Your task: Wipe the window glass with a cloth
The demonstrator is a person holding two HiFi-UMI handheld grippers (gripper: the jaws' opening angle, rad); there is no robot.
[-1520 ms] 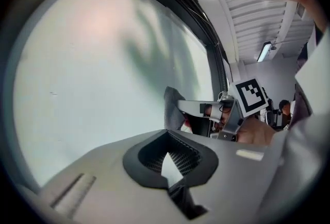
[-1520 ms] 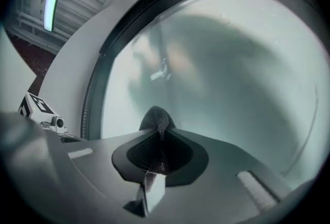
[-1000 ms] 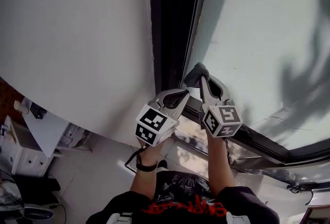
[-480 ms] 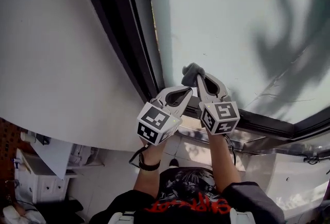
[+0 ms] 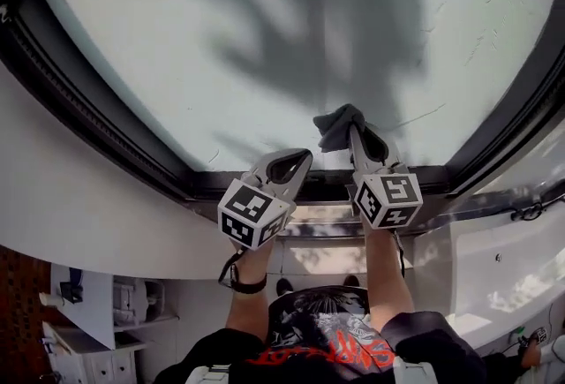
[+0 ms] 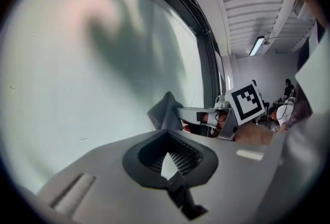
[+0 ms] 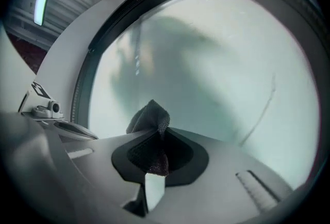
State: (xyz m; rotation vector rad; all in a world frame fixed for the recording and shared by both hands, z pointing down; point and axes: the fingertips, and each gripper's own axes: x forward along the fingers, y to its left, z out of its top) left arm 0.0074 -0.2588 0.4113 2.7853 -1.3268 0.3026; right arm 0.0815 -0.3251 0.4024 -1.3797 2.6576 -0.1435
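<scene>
Black short-sleeved T-shirt (image 5: 325,340), red lettering across the chest. Black strap band (image 5: 248,284) on the left wrist. Left gripper (image 5: 305,154) and right gripper (image 5: 356,131): pale grey moulded plastic shells, dark ribbed pads inside, each carrying a white marker cube (image 5: 252,213) printed with black squares.

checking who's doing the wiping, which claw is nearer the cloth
Right. The right claw is shut on the grey cloth, up at the window glass; the left claw sits apart beside it, shut and empty.

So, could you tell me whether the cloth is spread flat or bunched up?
Bunched up: the cloth pokes out crumpled from the right gripper's closed fingers.
</scene>
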